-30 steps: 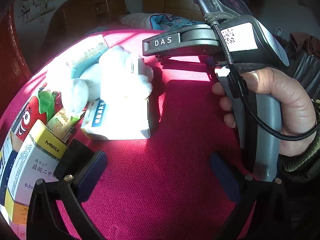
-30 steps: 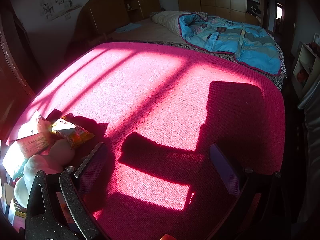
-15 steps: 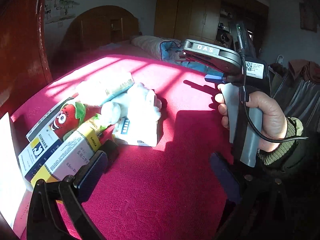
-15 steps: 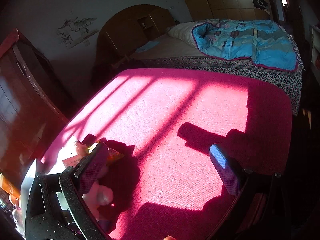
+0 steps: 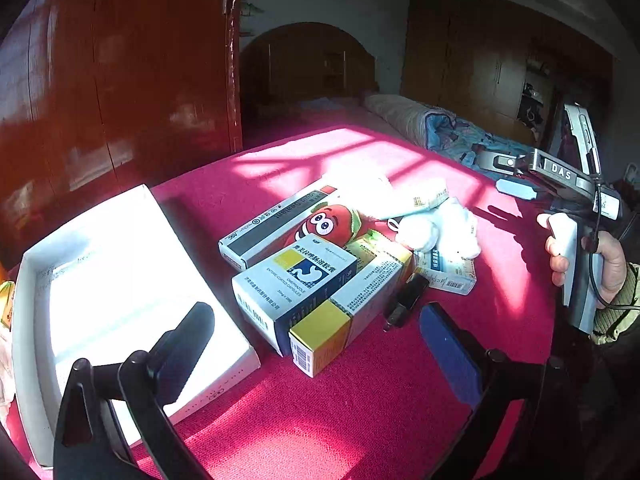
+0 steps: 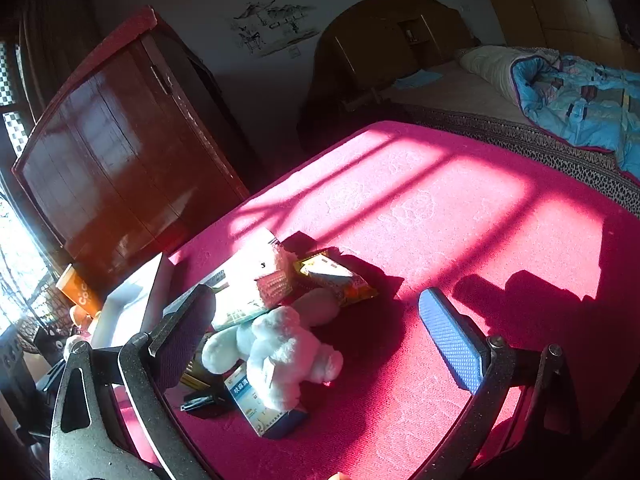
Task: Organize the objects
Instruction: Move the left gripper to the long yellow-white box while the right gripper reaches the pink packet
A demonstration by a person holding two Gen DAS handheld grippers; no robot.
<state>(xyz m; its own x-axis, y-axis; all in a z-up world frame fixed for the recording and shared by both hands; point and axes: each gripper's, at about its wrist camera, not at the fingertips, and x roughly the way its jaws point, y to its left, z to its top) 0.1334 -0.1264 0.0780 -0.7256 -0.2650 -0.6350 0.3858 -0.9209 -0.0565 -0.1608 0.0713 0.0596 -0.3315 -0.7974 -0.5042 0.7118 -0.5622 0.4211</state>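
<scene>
A heap of objects lies on the red cloth: a white-and-blue medicine box (image 5: 294, 282), a yellow-ended box (image 5: 348, 322), a long grey box (image 5: 276, 222), a strawberry plush (image 5: 330, 222), a white plush bear (image 5: 438, 230) (image 6: 280, 354) and a small blue-and-white box (image 6: 260, 404). An open white box (image 5: 120, 280) lies left of the heap. My left gripper (image 5: 316, 350) is open just short of the boxes, holding nothing. My right gripper (image 6: 316, 336) is open above the bear; in the left wrist view it sits at the right, held by a hand (image 5: 608, 264).
A dark red wooden cabinet (image 5: 120, 80) (image 6: 120, 152) stands behind the open box. A bed with a blue quilt (image 6: 576, 100) lies past the far edge of the red cloth (image 6: 440, 208). A snack packet (image 6: 336, 276) and a black clip (image 5: 406, 300) lie in the heap.
Both grippers have pulled back and swung left. The open white box and the cabinet have come into the left view; the heap now sits between the right gripper's fingers. Both grippers stay open.
</scene>
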